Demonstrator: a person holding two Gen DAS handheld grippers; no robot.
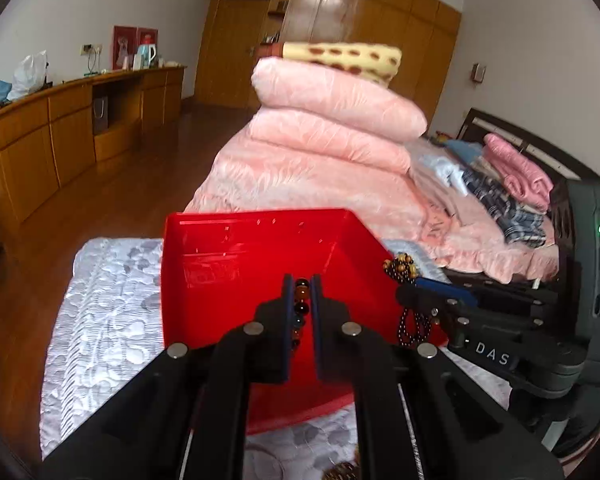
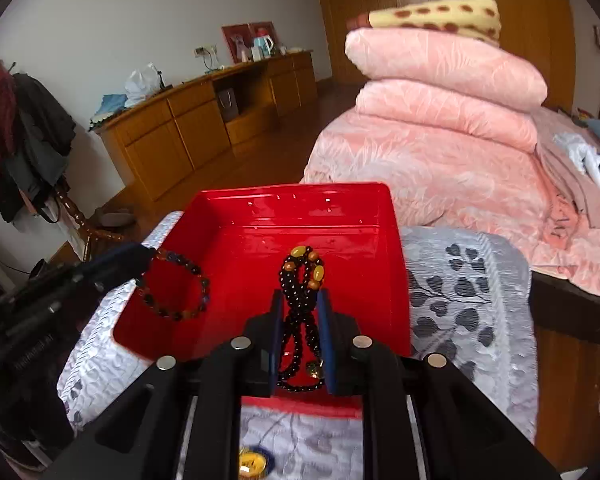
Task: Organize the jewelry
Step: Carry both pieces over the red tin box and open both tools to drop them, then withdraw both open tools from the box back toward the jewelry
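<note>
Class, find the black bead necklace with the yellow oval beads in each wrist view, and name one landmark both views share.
Left wrist view: the black bead necklace hangs right of centre, at the red box's right edge, clamped in the right gripper.
Right wrist view: lower centre, between that gripper's fingers, its yellow beads over the box.
Shared landmark: the red box, on the grey patterned cloth.

Home bedroom: bed (image 1: 300,184) with folded pink quilts (image 1: 332,120), wooden wardrobe (image 1: 340,12), long low cabinet (image 1: 80,128).
</note>
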